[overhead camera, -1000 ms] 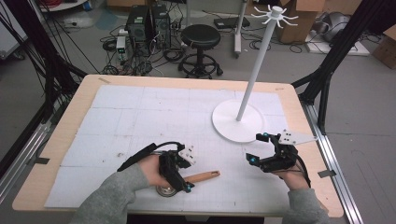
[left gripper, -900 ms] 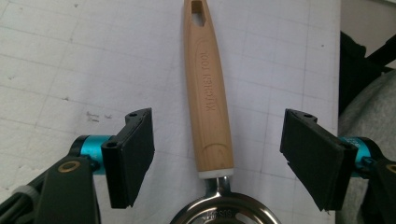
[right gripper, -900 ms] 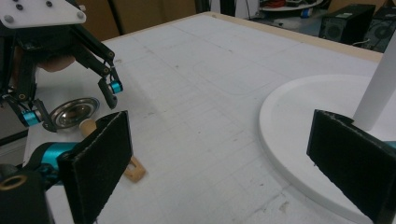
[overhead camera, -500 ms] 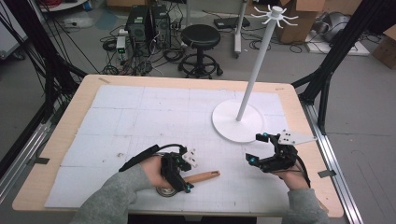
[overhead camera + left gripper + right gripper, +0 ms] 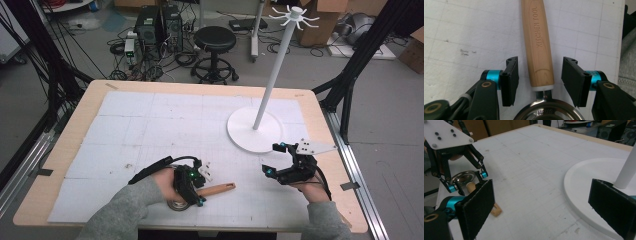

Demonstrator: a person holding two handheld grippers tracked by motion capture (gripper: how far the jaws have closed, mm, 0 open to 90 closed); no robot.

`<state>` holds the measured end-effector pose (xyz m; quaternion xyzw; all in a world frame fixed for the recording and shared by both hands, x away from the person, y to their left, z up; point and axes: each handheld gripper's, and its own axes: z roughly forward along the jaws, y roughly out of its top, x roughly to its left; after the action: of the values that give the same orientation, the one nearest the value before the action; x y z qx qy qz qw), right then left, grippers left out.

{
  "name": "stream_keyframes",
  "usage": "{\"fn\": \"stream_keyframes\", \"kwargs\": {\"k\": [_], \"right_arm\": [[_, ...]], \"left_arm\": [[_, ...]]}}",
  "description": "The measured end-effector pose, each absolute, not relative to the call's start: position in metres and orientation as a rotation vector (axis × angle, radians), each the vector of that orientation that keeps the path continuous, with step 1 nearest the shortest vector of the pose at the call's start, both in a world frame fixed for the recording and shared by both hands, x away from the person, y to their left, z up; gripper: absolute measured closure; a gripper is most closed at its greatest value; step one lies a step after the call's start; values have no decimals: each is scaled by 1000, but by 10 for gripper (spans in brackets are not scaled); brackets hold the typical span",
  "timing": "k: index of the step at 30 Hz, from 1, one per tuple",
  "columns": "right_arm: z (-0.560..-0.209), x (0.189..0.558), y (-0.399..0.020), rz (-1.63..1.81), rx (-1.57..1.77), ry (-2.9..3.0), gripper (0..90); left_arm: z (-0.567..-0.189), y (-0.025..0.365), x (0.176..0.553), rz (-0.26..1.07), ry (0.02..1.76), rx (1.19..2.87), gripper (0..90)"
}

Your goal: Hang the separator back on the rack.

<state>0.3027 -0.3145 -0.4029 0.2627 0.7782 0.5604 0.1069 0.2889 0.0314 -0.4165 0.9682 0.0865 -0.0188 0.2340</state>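
A kitchen tool with a wooden handle (image 5: pixel 218 189) (image 5: pixel 539 45) and a round metal head (image 5: pixel 549 113) lies flat on the white mat near the table's front edge. My left gripper (image 5: pixel 196 189) (image 5: pixel 540 61) straddles the handle close to the metal head. Its jaws have just been closing, with the handle between them and a gap left on each side, so the pads are not touching it. My right gripper (image 5: pixel 271 159) (image 5: pixel 541 187) hovers open and empty at the front right, just in front of the stand's base. The right gripper view also shows the left gripper (image 5: pixel 468 181) over the tool.
A white stand with a round base (image 5: pixel 250 136) (image 5: pixel 584 185) and a tall pole (image 5: pixel 277 70) topped with hooks rises at the back right. The gridded white mat (image 5: pixel 165 125) covers the wooden table. A stool (image 5: pixel 215 40) and computers stand on the floor beyond.
The left gripper's jaws stand a little narrower around the handle. The tool, the left hand and the right gripper have kept their places.
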Motion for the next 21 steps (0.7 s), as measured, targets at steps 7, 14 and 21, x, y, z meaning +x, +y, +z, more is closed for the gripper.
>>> {"fn": "stream_keyframes", "kwargs": {"k": [7, 14, 21], "right_arm": [[-401, 301, -314, 1651, 776, 2282, 60], [-402, 302, -314, 1645, 777, 2290, 61], [-401, 300, -314, 1649, 775, 2283, 61]], "left_arm": [[-415, 31, 288, -60, 226, 2684, 501], [-413, 27, 287, -44, 242, 2738, 527], [-412, 25, 285, -20, 296, 2763, 560]]}}
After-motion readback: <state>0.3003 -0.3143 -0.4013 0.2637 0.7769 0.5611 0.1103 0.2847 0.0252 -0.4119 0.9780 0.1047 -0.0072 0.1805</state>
